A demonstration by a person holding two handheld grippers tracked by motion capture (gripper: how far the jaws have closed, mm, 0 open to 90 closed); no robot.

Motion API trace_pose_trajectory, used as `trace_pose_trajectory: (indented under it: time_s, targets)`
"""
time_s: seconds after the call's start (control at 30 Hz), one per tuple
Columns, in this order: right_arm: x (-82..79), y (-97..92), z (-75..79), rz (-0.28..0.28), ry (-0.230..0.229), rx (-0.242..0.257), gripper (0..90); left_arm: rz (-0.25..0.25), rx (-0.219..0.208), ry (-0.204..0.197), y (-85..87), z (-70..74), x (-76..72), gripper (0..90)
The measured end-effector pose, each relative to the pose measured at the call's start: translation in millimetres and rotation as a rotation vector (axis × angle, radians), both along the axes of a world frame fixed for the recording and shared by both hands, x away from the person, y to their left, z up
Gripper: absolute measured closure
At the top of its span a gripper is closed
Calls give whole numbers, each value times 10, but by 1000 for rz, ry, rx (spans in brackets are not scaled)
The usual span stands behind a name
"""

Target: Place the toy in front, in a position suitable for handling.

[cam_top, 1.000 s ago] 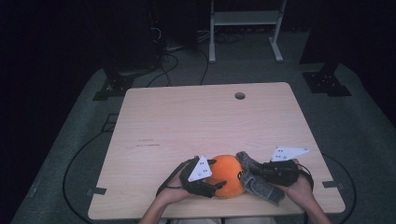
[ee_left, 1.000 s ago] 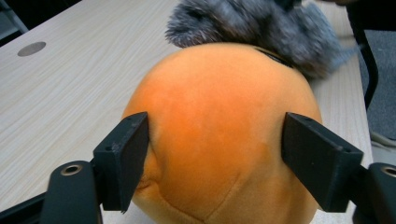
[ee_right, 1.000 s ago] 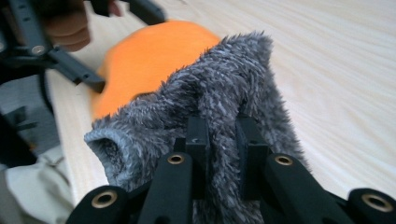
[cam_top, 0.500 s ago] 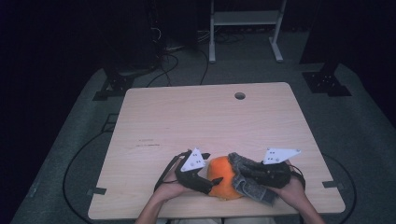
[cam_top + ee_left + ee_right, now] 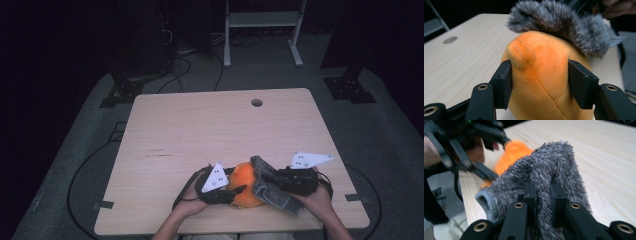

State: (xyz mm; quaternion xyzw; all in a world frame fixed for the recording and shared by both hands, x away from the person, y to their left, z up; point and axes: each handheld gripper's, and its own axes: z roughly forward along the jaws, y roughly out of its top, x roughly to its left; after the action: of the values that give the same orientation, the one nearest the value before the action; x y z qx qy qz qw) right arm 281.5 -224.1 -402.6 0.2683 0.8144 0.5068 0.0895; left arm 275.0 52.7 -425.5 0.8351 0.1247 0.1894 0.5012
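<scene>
While the right gripper (image 5: 543,202) pinches a fold of the grey furry cover (image 5: 541,172), the left gripper (image 5: 539,83) has just been closing and now presses both sides of the orange plush (image 5: 541,75) (near the table's (image 5: 210,130) front edge, between them).

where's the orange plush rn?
In the high view the orange plush sits at the table's near edge, between the two hands. The left tongs squeeze its sides, and the grey furry piece drapes over its right side.
</scene>
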Motion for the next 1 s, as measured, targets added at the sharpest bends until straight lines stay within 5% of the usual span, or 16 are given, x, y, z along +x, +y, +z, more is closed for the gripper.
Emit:
trace_pose_trajectory:
  time_s: [0.07, 0.2, 0.4, 0.53, 0.63, 0.7, 1.0]
  targets:
    - [-4, 90, 6, 6, -21, -32, 779, -2, 30, -22, 6, -14, -16, 410]
    - [31, 40, -52, 0, 3, -23, 779, -21, 23, -8, 37, -41, -41, 409]
    - [90, -195, -167, -96, 46, -50, 783, -44, 17, 5, 19, -43, -49, 404]
    - [-9, -63, 19, -1, 6, 42, 781, -79, 25, -24, -44, -41, -99, 400]
    - [-80, 188, 105, 51, -49, -22, 779, -82, 69, -58, -66, -31, -134, 385]
    - [-84, 246, 100, 46, -57, -47, 780, -83, 58, -45, -30, -46, -120, 386]
    - [50, -104, -112, -87, 26, -44, 782, -66, 26, 18, -6, -73, -34, 383]
